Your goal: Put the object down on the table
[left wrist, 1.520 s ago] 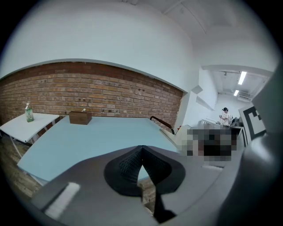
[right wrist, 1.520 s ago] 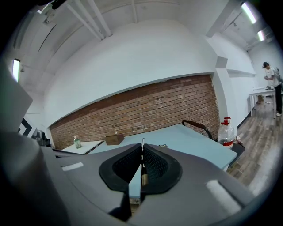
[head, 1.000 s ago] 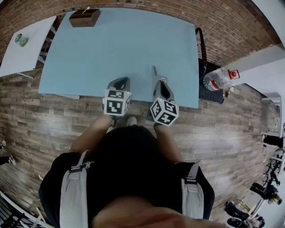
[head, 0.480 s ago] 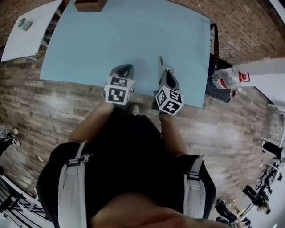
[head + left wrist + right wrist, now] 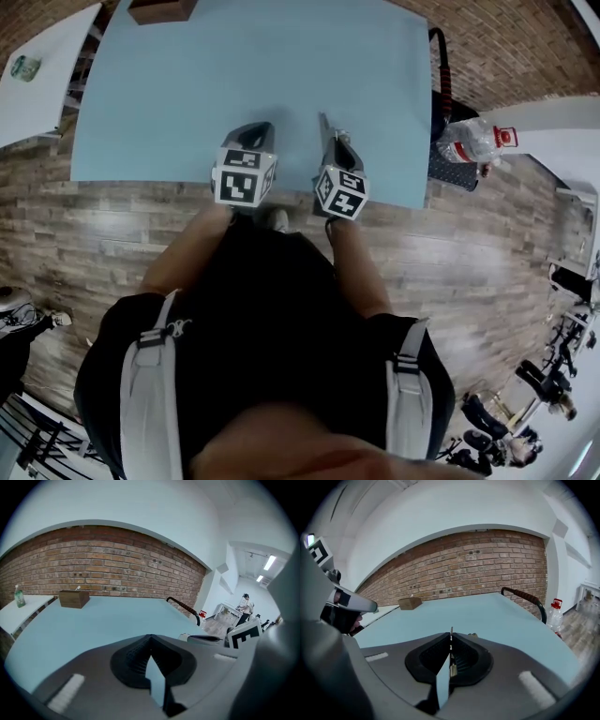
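My right gripper (image 5: pixel 331 142) hangs over the near edge of the light blue table (image 5: pixel 253 66), shut on a thin metal strip (image 5: pixel 323 127). In the right gripper view the strip (image 5: pixel 451 635) stands upright, its tip poking a little past the closed jaws (image 5: pixel 451 643). What the strip is I cannot tell. My left gripper (image 5: pixel 254 129) hovers beside it on the left, also at the near edge. In the left gripper view its tips (image 5: pixel 150 638) meet with nothing between them.
A brown wooden box (image 5: pixel 159 9) sits at the table's far left corner. A black chair back with a brown grip (image 5: pixel 439 56) and a water bottle (image 5: pixel 467 141) stand off the right edge. A white side table (image 5: pixel 42 94) with a green bottle (image 5: pixel 23 67) is at left.
The head view shifts a little between frames. Both grippers stay side by side at the table's near edge, and the right one keeps its hold on the strip.
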### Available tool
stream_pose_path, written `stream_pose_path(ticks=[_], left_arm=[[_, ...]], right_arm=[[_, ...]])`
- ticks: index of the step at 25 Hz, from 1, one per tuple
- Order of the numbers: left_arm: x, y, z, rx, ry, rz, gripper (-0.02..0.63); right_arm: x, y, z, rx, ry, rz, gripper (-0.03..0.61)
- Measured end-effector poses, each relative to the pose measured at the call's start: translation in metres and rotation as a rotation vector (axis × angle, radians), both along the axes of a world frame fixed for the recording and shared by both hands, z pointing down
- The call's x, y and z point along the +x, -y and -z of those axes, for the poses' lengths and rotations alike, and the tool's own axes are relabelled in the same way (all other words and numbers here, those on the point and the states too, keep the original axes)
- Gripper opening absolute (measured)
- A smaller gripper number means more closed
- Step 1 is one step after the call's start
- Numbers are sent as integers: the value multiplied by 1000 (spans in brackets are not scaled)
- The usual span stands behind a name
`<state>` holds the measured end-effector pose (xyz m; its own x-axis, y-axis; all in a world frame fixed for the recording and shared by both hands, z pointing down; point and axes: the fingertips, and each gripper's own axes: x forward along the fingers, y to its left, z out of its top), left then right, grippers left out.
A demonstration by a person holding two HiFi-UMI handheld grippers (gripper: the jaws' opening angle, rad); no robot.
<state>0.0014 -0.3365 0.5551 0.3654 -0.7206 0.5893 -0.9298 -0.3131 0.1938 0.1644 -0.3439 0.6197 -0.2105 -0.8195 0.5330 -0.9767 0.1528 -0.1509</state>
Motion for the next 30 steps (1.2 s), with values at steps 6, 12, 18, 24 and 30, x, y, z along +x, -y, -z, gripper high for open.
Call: stream_pose_path(ticks=[6, 12, 18, 24, 30], left_arm=[[-9, 0, -14, -33, 11, -2, 0], [-18, -2, -25, -63, 26, -4, 0], [-20, -1, -30, -78, 32, -2, 0], [-19, -1, -27, -79, 31, 3, 0], [-17, 2, -22, -61, 39, 6, 0]], right_arm=[[-9, 3, -27, -56, 15, -8, 29], [-19, 1, -50, -101, 29, -7, 29], [-16, -1, -61, -131, 72, -10, 29], [-17, -6, -70, -163, 84, 5, 29], [-12, -2, -75, -182, 95, -11, 36]])
